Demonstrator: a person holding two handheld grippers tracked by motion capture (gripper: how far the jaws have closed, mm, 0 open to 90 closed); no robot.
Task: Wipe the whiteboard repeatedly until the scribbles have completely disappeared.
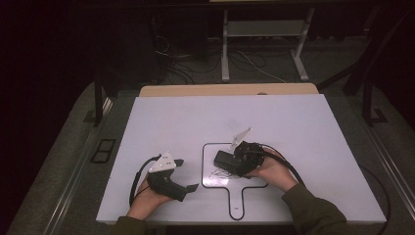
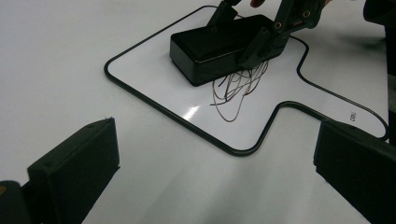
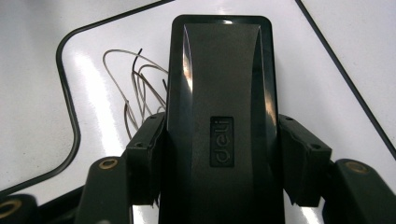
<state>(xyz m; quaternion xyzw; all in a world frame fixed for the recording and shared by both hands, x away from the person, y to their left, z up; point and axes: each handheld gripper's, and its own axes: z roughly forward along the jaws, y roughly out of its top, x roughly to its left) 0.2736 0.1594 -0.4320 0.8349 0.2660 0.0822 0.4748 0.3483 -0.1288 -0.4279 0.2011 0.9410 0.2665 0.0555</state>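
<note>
The right gripper [image 1: 234, 157] pinches a black box [image 3: 222, 116] across its narrow width, one jaw flat on each long side, which gives the pads two parallel faces to bear on and leaves the top, with its small raised logo, clear. The box lies on the white table [image 1: 293, 127], inside the square part of a black outline [image 2: 140, 95] shaped like a paddle with a short handle toward the person; that outline looks like a marked spot for the box, so the grip probably serves to set it there or lift it out. A loose tangle of thin wire [image 2: 238, 91] lies on the table just beside the box, touching or running under its near edge; I cannot tell whether it is attached. If it is, it would drag along with any lift. The left gripper [image 1: 188, 175] rests well apart, to the left of the outline, its jaws spread wide with nothing between them and pointed toward the box, as if kept ready without crowding the working hand. Both hands sit low on the near edge of the table.
</note>
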